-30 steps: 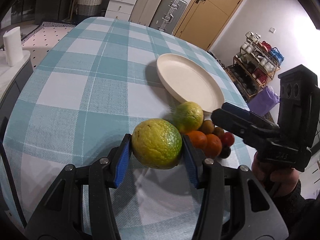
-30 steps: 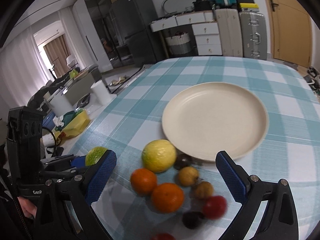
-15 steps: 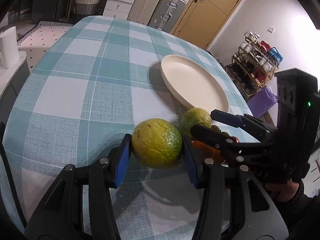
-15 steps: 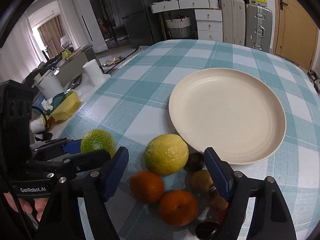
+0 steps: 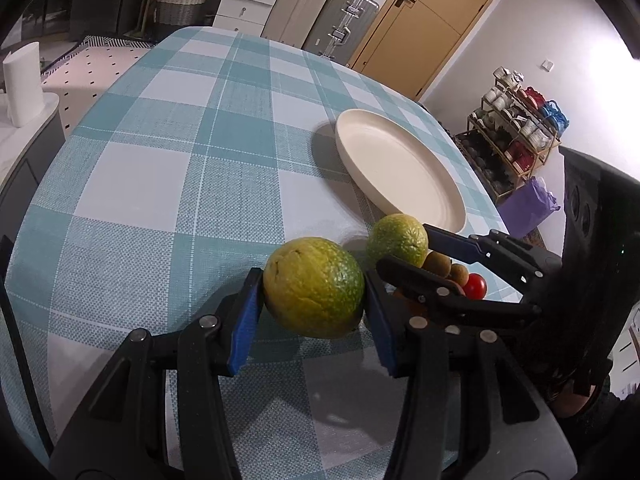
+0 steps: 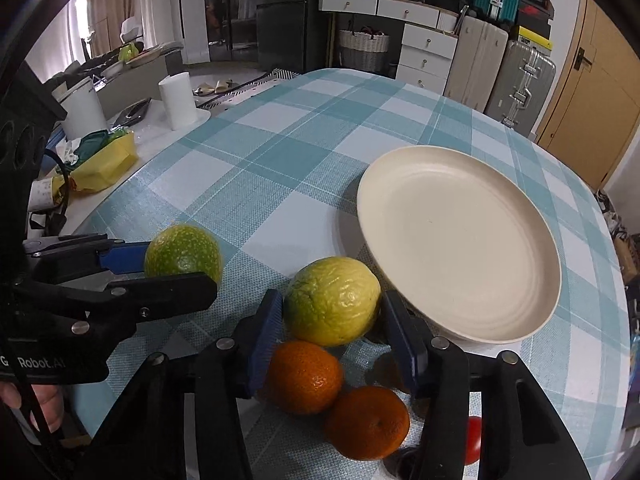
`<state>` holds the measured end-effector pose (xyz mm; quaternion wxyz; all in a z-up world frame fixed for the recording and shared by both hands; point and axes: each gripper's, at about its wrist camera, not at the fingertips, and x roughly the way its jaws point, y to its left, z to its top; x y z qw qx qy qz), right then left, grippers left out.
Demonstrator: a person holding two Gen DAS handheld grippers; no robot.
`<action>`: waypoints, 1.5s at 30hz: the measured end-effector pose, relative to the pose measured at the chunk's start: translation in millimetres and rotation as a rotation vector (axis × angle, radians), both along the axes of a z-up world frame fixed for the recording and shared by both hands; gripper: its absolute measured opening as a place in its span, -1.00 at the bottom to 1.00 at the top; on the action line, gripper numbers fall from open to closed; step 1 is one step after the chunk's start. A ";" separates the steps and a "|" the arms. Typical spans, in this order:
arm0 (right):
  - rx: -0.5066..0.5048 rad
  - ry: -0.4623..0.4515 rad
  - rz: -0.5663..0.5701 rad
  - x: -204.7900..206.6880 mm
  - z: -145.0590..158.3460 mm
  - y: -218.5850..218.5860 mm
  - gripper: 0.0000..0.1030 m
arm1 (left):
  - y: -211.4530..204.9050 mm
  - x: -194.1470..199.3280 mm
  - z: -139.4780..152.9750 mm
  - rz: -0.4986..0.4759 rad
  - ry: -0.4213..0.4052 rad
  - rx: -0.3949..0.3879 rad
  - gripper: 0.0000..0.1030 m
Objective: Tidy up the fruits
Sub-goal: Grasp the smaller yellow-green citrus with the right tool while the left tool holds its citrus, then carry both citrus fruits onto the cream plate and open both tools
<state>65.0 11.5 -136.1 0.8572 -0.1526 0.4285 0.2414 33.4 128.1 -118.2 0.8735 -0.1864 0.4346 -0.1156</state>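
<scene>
My left gripper (image 5: 314, 292) is shut on a green-yellow citrus (image 5: 314, 288) and holds it just above the checked tablecloth; in the right wrist view that same citrus (image 6: 182, 252) shows at the left. My right gripper (image 6: 332, 320) straddles a second, yellower citrus (image 6: 332, 300) that rests on the cloth beside the cream plate (image 6: 460, 248). Its jaws are closing and the blue pads (image 6: 266, 320) meet the fruit's sides. Below it lie two oranges (image 6: 304, 376) and a red tomato (image 6: 474, 436). Small brown fruits (image 5: 438, 262) sit behind the right gripper (image 5: 406, 250).
The plate (image 5: 400, 176) holds nothing. A paper roll (image 6: 178, 100) and a yellow bag (image 6: 104, 160) stand on a side counter to the left. Suitcases, drawers and a door line the far wall. A shelf rack (image 5: 520, 128) stands past the table's right edge.
The right gripper has come forward and down over the yellower citrus, and its jaws have narrowed from wide apart to the fruit's sides. The left gripper has kept still with its citrus.
</scene>
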 end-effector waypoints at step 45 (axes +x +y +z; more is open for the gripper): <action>0.163 0.110 0.006 22.5 -2.5 -10.0 -0.03 | 3.9 4.4 2.5 0.040 0.013 0.026 -0.10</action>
